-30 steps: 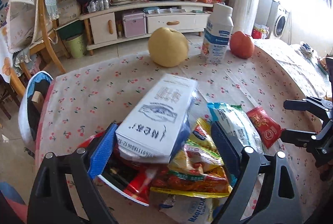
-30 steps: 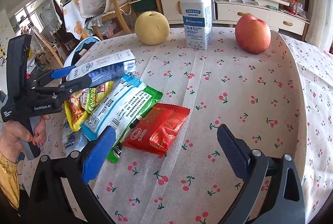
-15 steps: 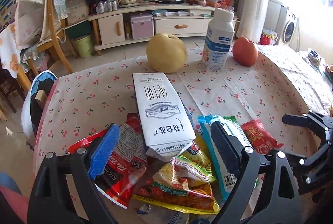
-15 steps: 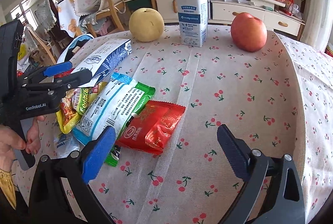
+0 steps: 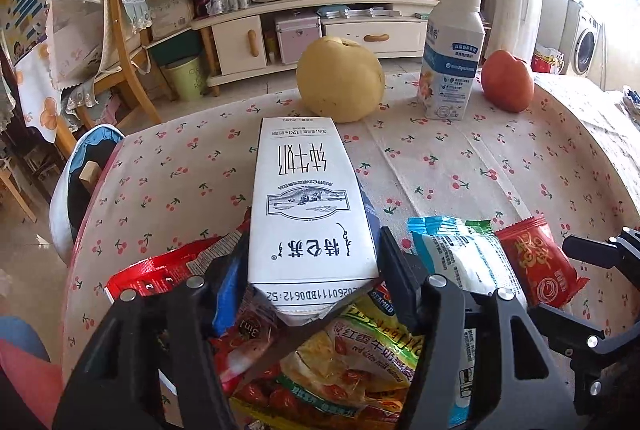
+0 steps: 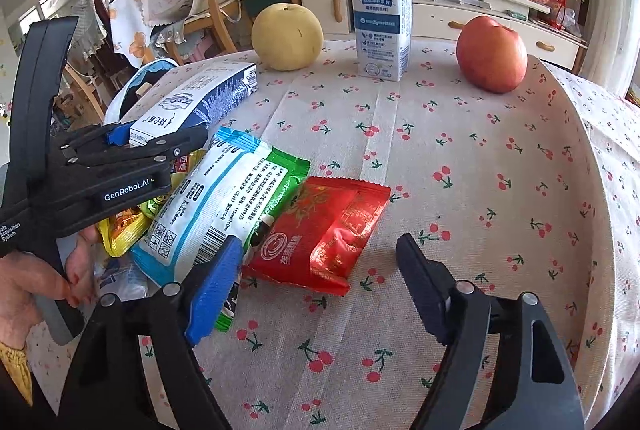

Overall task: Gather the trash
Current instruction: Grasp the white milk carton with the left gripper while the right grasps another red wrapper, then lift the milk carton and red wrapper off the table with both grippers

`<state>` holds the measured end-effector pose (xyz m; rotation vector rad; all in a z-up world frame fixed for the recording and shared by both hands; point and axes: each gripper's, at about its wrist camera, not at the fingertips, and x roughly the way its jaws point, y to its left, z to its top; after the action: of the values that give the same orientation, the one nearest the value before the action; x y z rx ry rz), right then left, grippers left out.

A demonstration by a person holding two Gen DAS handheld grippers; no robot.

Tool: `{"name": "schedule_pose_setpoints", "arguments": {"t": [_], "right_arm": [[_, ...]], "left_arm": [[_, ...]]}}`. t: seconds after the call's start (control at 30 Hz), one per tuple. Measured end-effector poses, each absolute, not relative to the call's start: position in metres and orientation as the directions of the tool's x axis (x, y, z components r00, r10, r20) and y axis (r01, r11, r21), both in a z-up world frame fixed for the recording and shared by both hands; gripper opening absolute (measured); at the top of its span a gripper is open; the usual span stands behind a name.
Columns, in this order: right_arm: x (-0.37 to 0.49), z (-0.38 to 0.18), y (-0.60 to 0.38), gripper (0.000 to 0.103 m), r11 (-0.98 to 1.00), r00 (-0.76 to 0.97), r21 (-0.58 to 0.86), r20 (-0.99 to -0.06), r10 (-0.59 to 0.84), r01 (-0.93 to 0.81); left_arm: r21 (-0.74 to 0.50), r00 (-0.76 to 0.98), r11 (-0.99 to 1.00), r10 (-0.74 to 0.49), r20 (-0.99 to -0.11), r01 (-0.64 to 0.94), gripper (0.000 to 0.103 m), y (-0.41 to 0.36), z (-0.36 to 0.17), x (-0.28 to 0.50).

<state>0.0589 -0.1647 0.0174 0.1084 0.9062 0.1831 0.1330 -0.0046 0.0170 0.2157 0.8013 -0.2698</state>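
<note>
A: Which step is judged to be in hand?

B: Grabbing of trash, prob. At far left a blue-and-white bin (image 5: 70, 190) is seen beside the table's (image 5: 520, 166) edge; contents can't be made out, only a dark inside. The left gripper (image 5: 312, 266) is being closed on the white milk carton (image 5: 310, 202); carton's near end is flanked by both jaws, seemingly touched on each side, but a firm grip can't be confirmed yet. The carton is lying flat atop the wrapper pile, near-left of the table.

A: And the rest of the trash?

B: Under the carton: a red coffee-mix pack (image 5: 160, 270) and a yellow snack bag (image 5: 352, 362). Right of those, a blue-green-white wrapper (image 6: 216, 210), then a red sachet (image 6: 324, 234). The right gripper (image 6: 320, 270) is held fairly wide, jaws closing; the sachet's near edge is seen btwn them, w/ no pad on it.

A: Next move?

B: Closure to be finished on the carton, then a lift and carry left to the bin, prob. The sachet would need the right gripper lowered.

A: Containers farther off?

B: Pear (image 5: 340, 78), upright milk bottle (image 5: 450, 54), capped, contents not visible, and apple (image 5: 507, 80) are lined up far side. Not trash, it's judged.
</note>
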Motion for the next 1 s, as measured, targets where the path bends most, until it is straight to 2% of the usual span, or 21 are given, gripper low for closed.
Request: {"name": "schedule_pose_setpoints", "arguments": {"t": [0.07,0.13,0.17,0.5,1.0], "right_arm": [[0.059,0.018,-0.165,0.070,0.978,0.602,0.176,-0.770,0.210,-0.116],[0.059,0.018,-0.166,0.056,0.978,0.599,0.171,-0.773,0.206,-0.116],[0.059,0.018,-0.167,0.055,0.979,0.600,0.165,-0.774,0.202,-0.117],[0.053,0.019,-0.171,0.051,0.974,0.604,0.195,-0.764,0.226,-0.118],[0.025,0.037,-0.170,0.050,0.973,0.644,0.194,-0.730,0.229,-0.126]], "left_arm": [[0.085,0.665,0.945,-0.157,-0.730,0.317,0.062,-0.004,0.018,0.132],[0.078,0.665,0.947,-0.159,-0.730,0.312,0.061,-0.002,0.019,0.130],[0.073,0.667,0.948,-0.162,-0.727,0.310,0.061,-0.002,0.020,0.128],[0.010,0.723,0.959,-0.206,-0.660,0.282,0.061,0.014,0.055,0.098],[-0.054,0.729,0.955,-0.258,-0.634,0.292,0.061,0.031,0.070,0.036]]}}
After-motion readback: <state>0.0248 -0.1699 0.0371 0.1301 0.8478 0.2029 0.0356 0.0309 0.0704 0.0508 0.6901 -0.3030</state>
